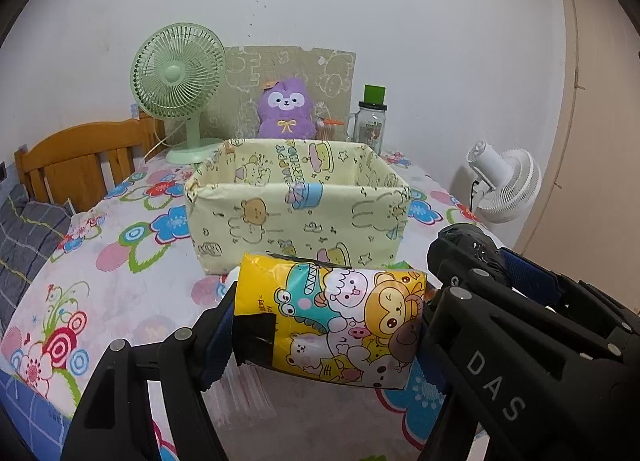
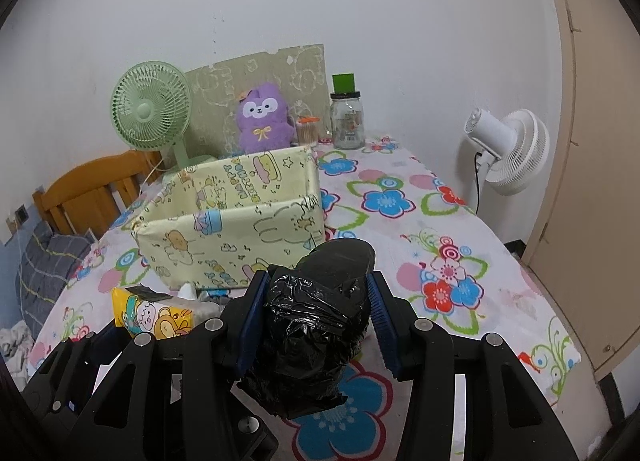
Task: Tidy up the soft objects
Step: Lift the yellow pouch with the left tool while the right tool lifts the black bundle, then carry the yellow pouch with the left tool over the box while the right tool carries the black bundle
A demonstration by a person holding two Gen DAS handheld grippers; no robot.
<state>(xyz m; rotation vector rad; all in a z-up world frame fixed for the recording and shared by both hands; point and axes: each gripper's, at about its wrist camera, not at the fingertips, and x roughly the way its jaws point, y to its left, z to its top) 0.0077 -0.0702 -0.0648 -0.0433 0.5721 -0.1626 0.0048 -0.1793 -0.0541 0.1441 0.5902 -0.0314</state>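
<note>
Step in hand: I judge both soft items are picked up and on their way to the box; neither is in it yet.
Next move: I'd carry each pkg fwd over the near wall of the box, lower it inside, then spread the jaws. Box looks empty from what I can see of its inside, so room for both.
Left gripper (image 1: 320, 325): jaws fairly wide but clamped on the tissue pack (image 1: 332, 321), pads pressing its left and right ends. Pack is yellow w/ cartoon animals, black tape patch on its near-left corner, held crosswise, clear of the tablecloth.
Right gripper (image 2: 314, 317): jaws about half open, closed on the black bundle (image 2: 316, 325), a lump wrapped in crinkled black plastic, blue pads touching both sides. Bundle pokes out beyond the fingertips toward the box.
Box (image 1: 296, 217): pale yellow, cartoon print, open top, just beyond both pkgs, centre of the floral tablecloth (image 2: 440, 229).
Risk: I judge the bundle's slick wrap could slip; the pack may squash.
Far side: purple plush (image 1: 286, 109), green fan (image 1: 178, 77), glass jar (image 1: 372, 125) by the wall, well apart from the box's near wall.
</note>
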